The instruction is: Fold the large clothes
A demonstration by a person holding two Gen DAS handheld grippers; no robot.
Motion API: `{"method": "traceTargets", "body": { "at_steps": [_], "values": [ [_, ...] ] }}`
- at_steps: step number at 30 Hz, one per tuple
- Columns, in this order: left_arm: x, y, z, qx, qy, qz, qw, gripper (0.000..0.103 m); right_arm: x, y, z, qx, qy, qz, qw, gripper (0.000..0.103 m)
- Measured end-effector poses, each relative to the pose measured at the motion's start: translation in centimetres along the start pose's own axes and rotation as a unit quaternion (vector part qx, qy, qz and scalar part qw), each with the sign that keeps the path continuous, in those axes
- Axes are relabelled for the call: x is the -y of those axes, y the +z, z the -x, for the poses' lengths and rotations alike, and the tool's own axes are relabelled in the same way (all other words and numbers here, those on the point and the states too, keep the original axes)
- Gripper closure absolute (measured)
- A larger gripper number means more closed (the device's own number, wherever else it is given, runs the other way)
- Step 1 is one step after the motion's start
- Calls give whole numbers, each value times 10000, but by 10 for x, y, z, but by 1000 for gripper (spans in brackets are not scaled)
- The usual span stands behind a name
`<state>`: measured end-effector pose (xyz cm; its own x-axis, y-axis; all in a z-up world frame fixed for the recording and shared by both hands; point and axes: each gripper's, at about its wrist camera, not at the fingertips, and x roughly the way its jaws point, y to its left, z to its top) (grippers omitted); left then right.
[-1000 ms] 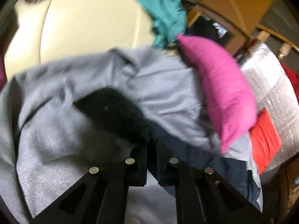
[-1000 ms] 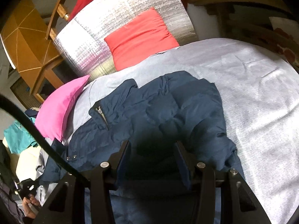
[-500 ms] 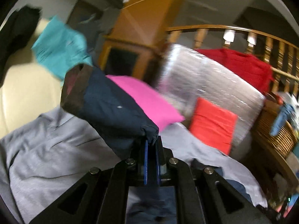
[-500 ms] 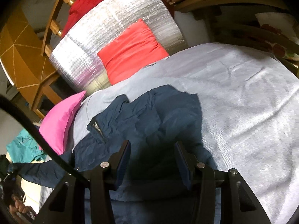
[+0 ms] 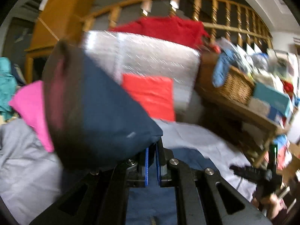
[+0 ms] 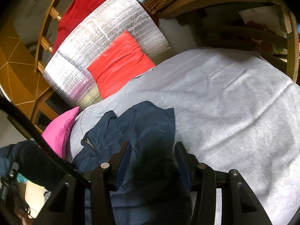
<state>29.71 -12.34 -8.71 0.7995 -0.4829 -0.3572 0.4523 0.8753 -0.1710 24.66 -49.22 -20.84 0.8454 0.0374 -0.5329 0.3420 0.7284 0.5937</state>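
A navy blue puffer jacket (image 6: 142,125) lies crumpled on a light grey sheet (image 6: 234,103). My left gripper (image 5: 151,150) is shut on one jacket sleeve (image 5: 105,105) and holds it lifted in the air, its dark cuff facing the camera. My right gripper (image 6: 152,153) is open, hovering just above the jacket's body with fabric showing between its fingers. The lifted sleeve also shows at the far left of the right wrist view (image 6: 28,155). The other gripper appears at the lower right of the left wrist view (image 5: 253,172).
A pink pillow (image 6: 60,131), a red cushion (image 6: 120,61) and a silver foil pad (image 6: 97,43) stand at the head of the sheet. A wooden railing (image 5: 215,5) with red cloth, a wicker basket (image 5: 236,86) and cluttered shelves are to the right.
My left gripper has lifted the sleeve off the sheet and swung it up and to the right. My right gripper has stayed open above the jacket, which has bunched toward it.
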Motion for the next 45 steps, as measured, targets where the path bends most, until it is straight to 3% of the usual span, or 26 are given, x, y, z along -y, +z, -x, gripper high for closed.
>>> {"method": "traceTargets", "body": {
  "at_steps": [3, 5, 7, 10, 17, 21, 23, 26, 30, 32, 36, 39, 41, 45],
  "values": [
    [19, -20, -37, -714, -212, -140, 9971, 90, 5, 2, 2, -4, -9, -38, 10000, 51],
    [27, -35, -57, -1165, -284, -213, 9925, 62, 8, 4, 3, -9, 8, -88, 10000, 51],
    [31, -47, -72, -1609, -304, -257, 9862, 45, 11, 5, 3, -30, 44, -129, 9999, 51],
    [38, -55, -78, -1934, -392, -428, 9794, 31, 11, 6, 0, -107, 126, -187, 9997, 50],
    [6, -41, -59, -2109, -771, -94, 9744, 29, 2, 1, -10, -326, 353, -211, 9986, 48],
    [-29, -32, -36, -1972, -847, 122, 9766, 26, -15, -6, -16, -470, 485, 90, 9977, 37],
    [-52, -31, -28, -1919, -690, 312, 9785, 25, -29, -12, -21, -577, 554, 327, 9963, 35],
    [-95, -33, -22, -1929, -168, 737, 9783, 25, -57, -24, -28, -745, 738, 769, 9915, 27],
    [-147, -45, -24, -2096, 826, 1220, 9666, 25, -104, -49, -34, -926, 1080, 1528, 9780, 17],
    [-164, -53, -28, -2275, 1101, 1362, 9579, 25, -130, -65, -40, -1000, 1146, 1978, 9684, 16],
    [-167, -72, -47, -2687, 1360, 1334, 9442, 25, -177, -97, -57, -1030, 951, 2856, 9480, 16],
    [-161, -84, -62, -3029, 1423, 1177, 9349, 25, -199, -114, -72, -917, 437, 3387, 9354, 16],
    [-155, -93, -70, -3216, 1398, 1119, 9298, 25, -197, -114, -81, -713, 143, 3338, 9398, 16],
    [-147, -101, -77, -3329, 1435, 946, 9272, 25, -152, -77, -78, -499, 322, 1850, 9809, 16]
  ]
}}
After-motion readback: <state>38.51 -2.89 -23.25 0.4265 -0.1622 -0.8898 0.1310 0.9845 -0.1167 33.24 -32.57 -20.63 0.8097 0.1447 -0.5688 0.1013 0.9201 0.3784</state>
